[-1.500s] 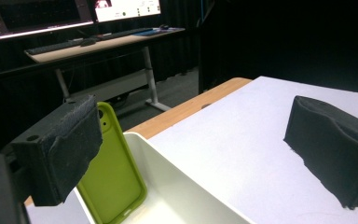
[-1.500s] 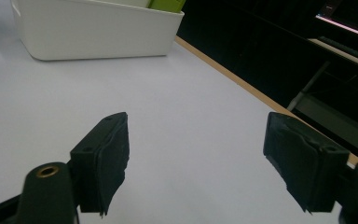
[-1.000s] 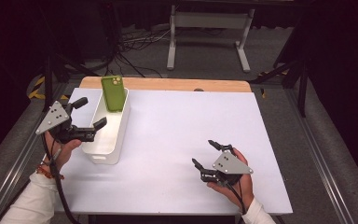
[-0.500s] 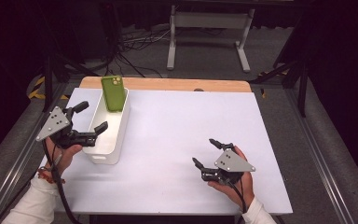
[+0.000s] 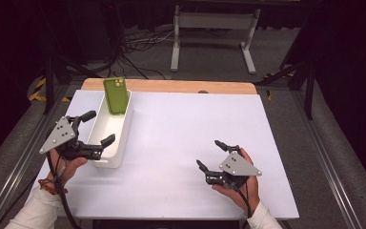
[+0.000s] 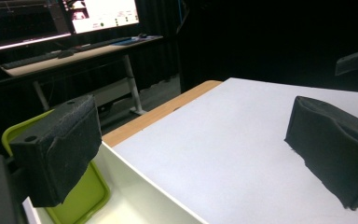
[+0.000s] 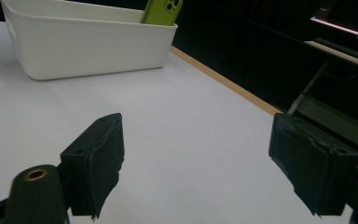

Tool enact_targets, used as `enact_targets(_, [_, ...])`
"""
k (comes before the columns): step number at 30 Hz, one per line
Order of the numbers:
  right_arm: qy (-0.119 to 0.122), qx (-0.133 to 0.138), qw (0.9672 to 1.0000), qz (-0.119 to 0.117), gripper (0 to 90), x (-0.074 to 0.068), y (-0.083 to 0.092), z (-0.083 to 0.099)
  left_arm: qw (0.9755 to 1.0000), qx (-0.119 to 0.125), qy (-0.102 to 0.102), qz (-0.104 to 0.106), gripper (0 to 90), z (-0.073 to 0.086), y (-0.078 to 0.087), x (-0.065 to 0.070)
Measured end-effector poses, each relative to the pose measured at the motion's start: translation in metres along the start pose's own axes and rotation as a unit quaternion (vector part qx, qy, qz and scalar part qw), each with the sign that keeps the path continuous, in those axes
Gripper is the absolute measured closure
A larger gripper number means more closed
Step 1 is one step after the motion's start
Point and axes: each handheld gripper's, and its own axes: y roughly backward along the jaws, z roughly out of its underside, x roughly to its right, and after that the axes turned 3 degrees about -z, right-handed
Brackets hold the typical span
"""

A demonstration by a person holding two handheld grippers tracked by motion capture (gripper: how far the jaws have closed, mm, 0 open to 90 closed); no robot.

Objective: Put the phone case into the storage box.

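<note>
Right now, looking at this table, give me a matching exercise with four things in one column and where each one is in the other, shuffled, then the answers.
Things:
1. green phone
2. white bin
3. left gripper
4. right gripper

Places:
A. open, low over the bare white table at its near right
B. leaning upright at the far end of the bin
C. on the table's left side
D. open, jaws straddling the bin's near end

Pairs: 1-B, 2-C, 3-D, 4-A

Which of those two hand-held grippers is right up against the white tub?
The left hand-held gripper: its open jaws straddle the white tub's near end. The right hand-held gripper sits apart over bare table.
</note>
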Motion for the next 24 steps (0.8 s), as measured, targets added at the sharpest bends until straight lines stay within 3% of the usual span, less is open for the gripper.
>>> enact_targets(7, [-0.001,0.0,1.0,0.002,19.4,0.001,0.0,-0.001,1.0,0.003,0.001,0.008,4.6,0.001,-0.001,0.008])
enact_targets(15, [0.0,0.004,1.0,0.001,19.5,-0.001,0.0,-0.004,0.9997,-0.01,-0.006,0.02,4.5,0.004,-0.002,0.016])
enact_targets(24, [-0.015,0.009,0.9998,-0.008,19.6,-0.002,0.0,-0.009,0.9996,-0.01,-0.01,0.022,4.5,0.005,-0.002,0.023])
